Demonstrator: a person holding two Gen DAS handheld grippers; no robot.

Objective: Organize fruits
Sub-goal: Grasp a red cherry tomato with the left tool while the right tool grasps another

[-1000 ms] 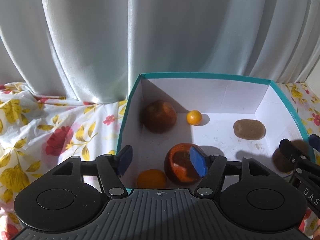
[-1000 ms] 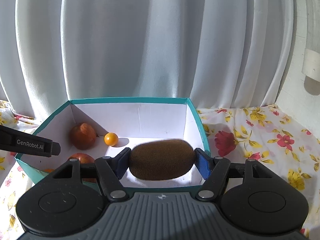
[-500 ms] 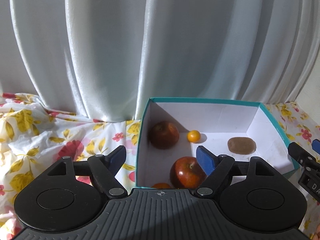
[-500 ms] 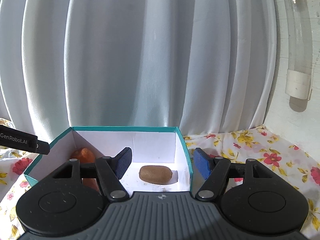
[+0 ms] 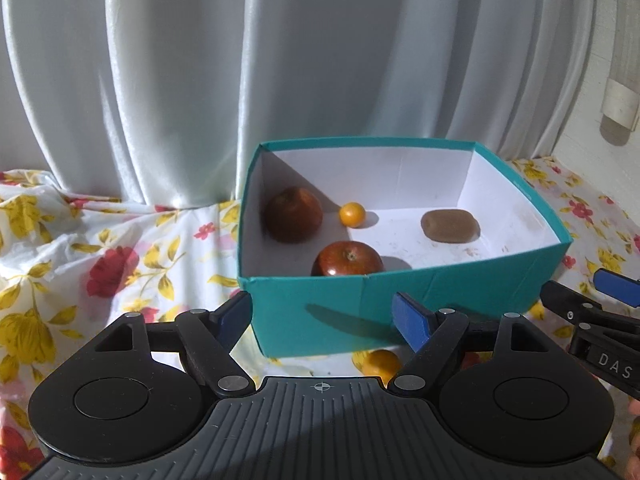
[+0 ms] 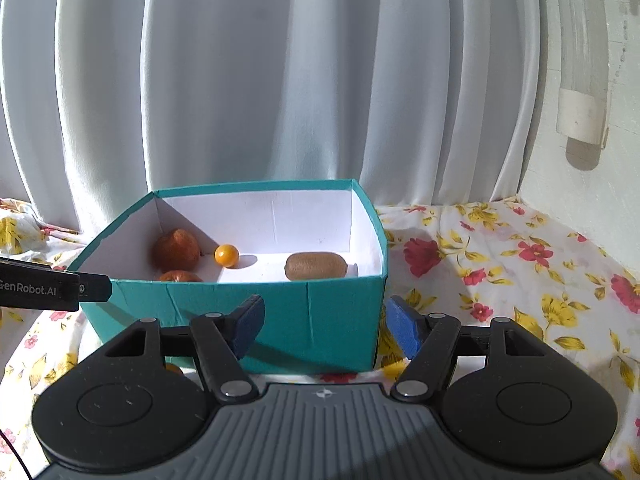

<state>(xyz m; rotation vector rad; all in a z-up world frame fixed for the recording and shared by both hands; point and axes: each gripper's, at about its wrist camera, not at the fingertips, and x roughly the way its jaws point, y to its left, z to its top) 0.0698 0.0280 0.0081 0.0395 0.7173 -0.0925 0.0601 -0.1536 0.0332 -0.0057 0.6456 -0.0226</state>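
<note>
A teal box (image 5: 400, 300) (image 6: 312, 312) with a white inside holds two red apples (image 5: 347, 259) (image 5: 293, 214), a small orange fruit (image 5: 352, 214) (image 6: 227, 255) and a brown kiwi (image 5: 449, 225) (image 6: 316, 266). An orange fruit (image 5: 381, 363) lies on the cloth outside the box's near wall. My left gripper (image 5: 322, 318) is open and empty, in front of the box. My right gripper (image 6: 324, 324) is open and empty, also in front of the box; it shows at the right edge of the left wrist view (image 5: 592, 312).
A floral cloth (image 5: 100, 264) (image 6: 520, 264) covers the surface around the box. White curtains (image 5: 320, 60) hang behind. A white wall with a clear tube (image 6: 584, 60) stands at the right.
Both grippers have drawn back and away from the box. The right gripper let go of the kiwi, which now lies in the box. The orange outside the box came into view.
</note>
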